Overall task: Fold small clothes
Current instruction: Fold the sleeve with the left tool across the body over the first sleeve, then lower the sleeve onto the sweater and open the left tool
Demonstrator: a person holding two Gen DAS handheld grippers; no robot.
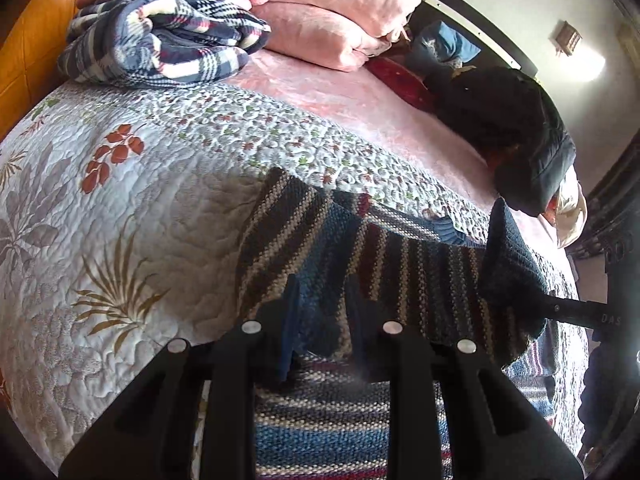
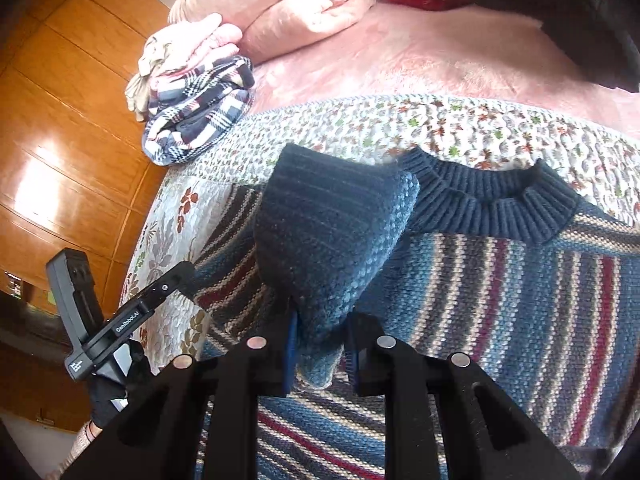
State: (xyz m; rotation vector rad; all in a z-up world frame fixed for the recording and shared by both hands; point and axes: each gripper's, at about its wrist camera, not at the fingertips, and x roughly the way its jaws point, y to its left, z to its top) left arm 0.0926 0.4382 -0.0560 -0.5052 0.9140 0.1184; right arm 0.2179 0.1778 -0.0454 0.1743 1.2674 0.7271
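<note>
My left gripper (image 1: pixel 320 344) is clamped on a bunched edge of the striped knitted sweater (image 1: pixel 400 264), and the cloth hangs up off the bed between the two fingers. My right gripper (image 2: pixel 320 356) pinches the ribbed dark-blue cuff of a sleeve (image 2: pixel 332 236), which stands raised in a peak over the sweater's chest. Between them the two hold that sleeve lifted across the body, so I judge the fold is in its first stage: one sleeve is on its way inward and not yet laid flat. The rest of the sweater lies spread on the floral quilt (image 1: pixel 120 200), its ribbed collar (image 2: pixel 488 200) toward the pink blanket (image 2: pixel 420 60); the far sleeve runs out of view and I cannot tell how it lies. What looks left is setting this sleeve down, the other sleeve, then the body. A folded plaid blanket (image 1: pixel 160 36) sits well apart near the pillows.
</note>
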